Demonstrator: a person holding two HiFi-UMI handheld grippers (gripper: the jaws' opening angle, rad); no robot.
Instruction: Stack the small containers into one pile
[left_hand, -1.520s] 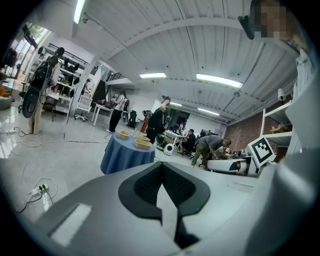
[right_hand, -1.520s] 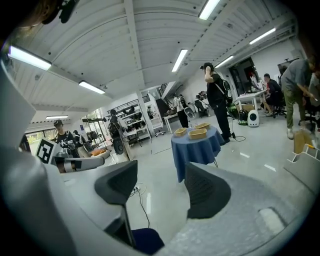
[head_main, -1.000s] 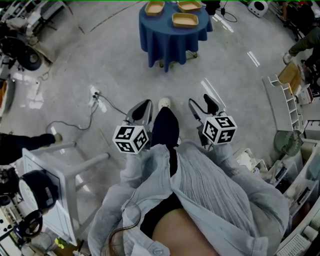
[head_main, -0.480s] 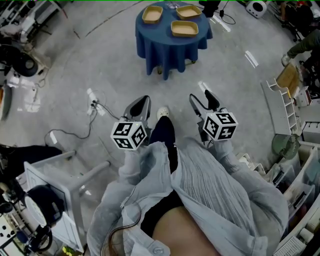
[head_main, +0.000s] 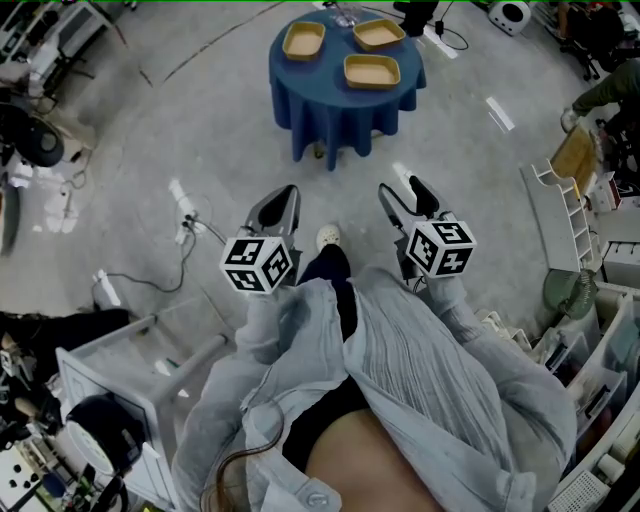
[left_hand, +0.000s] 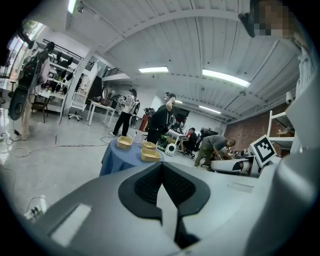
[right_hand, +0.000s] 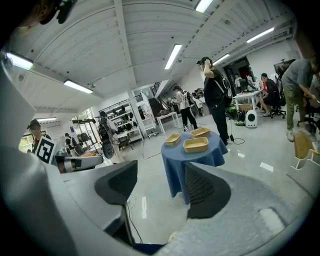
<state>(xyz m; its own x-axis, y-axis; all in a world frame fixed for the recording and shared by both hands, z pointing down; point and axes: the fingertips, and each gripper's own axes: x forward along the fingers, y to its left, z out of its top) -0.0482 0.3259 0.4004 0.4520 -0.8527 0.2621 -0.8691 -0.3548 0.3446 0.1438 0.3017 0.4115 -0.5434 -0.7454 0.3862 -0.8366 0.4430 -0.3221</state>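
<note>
While two grippers hover, three containers (all unstacked) sit on one table.

I note bare floor open up to the near edge of the tabletop. Left of that lane a power strip and cable lie on the floor. Three containers sit apart on the tabletop, bare surface between them.
</note>
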